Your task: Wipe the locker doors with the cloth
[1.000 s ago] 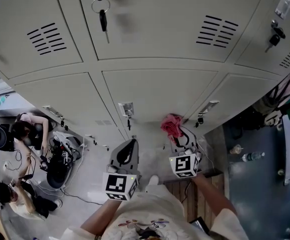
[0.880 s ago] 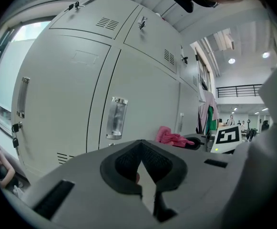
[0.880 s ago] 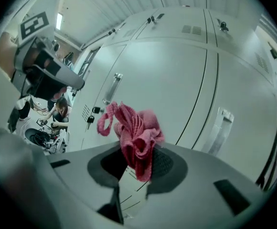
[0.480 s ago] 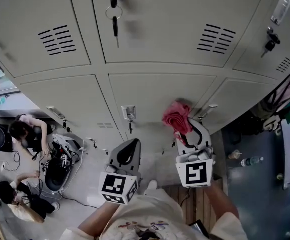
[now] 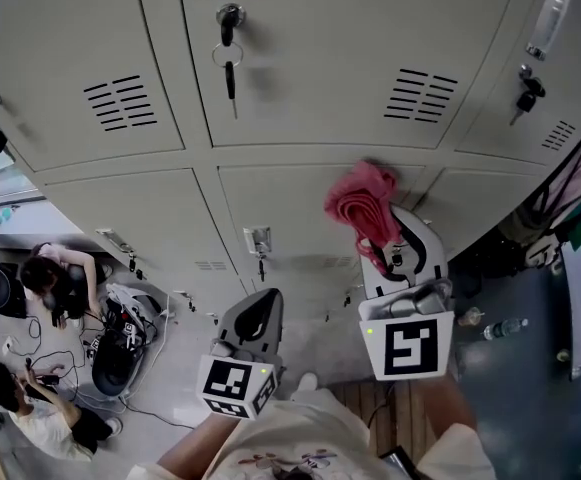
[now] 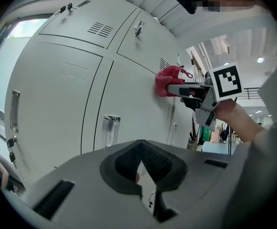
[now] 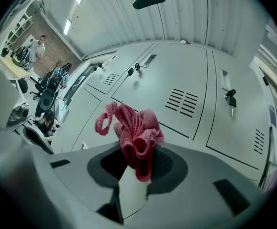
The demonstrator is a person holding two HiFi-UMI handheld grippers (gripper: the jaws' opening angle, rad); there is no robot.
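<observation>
- The right gripper [image 5: 382,253] is clamped on the red cloth [image 5: 362,208], which is bunched against the lockers [image 5: 320,58] at the seam between an upper and a lower door. The left gripper view suggests it is touching.
- The left gripper [image 5: 253,313] hangs low, jaws together on nothing.
- The step is wiping, probably early. The next move calls for pressing and sweeping across the panel, clear of the key [image 5: 229,63] and vents [image 5: 420,93].
- The doors are smooth pale metal. People [image 5: 55,278] sit on the floor at left.
</observation>
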